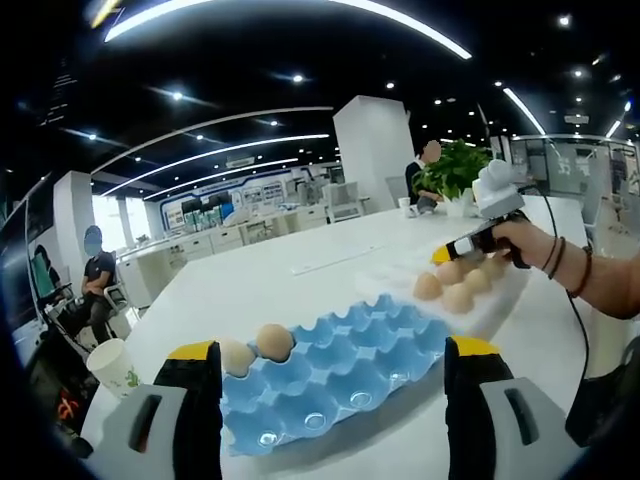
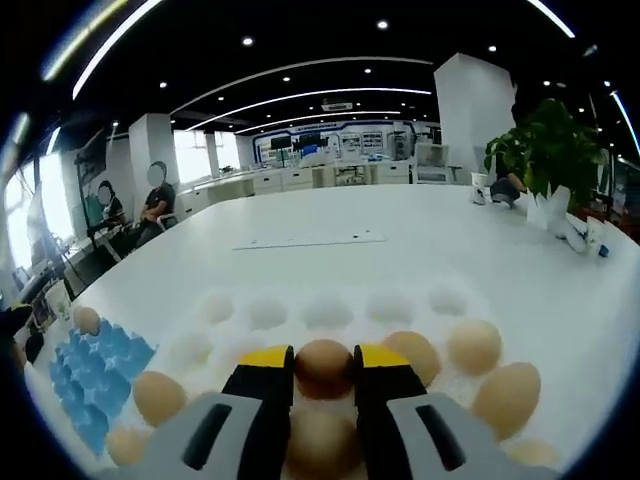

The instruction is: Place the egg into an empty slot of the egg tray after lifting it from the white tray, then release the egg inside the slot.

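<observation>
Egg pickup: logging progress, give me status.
Right gripper shut on a brown egg over the white tray. Left gripper open, empty, over the blue egg tray. Two eggs slotted; nothing in the way.

A brown egg (image 2: 323, 366) is seen clasped between two yellow-tipped jaws, low over the white tray (image 2: 330, 312), where several more brown eggs are nested. The blue egg tray (image 1: 330, 375) is laid just beside it, with two eggs seated at one end.
</observation>
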Demonstrator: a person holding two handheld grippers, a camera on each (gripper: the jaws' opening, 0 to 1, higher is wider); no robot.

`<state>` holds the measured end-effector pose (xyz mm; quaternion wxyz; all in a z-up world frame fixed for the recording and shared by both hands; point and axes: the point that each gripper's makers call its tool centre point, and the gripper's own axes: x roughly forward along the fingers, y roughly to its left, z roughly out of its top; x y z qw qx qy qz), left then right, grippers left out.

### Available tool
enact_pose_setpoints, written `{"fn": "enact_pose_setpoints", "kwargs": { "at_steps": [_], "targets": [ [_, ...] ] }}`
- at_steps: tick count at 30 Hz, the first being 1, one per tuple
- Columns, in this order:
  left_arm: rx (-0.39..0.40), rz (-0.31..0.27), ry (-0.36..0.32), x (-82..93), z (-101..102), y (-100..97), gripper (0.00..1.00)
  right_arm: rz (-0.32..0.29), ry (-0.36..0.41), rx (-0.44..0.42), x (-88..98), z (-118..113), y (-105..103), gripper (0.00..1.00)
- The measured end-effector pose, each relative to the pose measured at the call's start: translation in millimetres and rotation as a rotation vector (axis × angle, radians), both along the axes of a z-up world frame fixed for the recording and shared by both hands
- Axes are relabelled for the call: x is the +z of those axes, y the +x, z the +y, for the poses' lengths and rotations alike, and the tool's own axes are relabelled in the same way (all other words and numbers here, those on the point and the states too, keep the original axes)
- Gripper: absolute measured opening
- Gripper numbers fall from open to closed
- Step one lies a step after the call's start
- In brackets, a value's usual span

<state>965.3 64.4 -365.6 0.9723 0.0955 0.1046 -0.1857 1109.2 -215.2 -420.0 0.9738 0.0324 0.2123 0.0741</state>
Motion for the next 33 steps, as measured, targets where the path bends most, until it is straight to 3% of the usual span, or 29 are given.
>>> {"fn": "enact_pose_setpoints", "kwargs": {
  "at_steps": [11,20,33],
  "targets": [
    [-0.005,-0.003,-0.004,1.4,1,1.4,0.94,-0.019,0.012,0.004,3.7,2,-1,0.24],
    [-0.004,-0.003,-0.001,1.5,1,2.2,0.94,-0.09,0.021,0.01,25.3,2,-2,0.24],
    [-0.02,-0.003,0.005,0.6,-7,-3.8,0.95,-0.153,0.018,0.072,51.1,27,-11,0.24]
  ]
}}
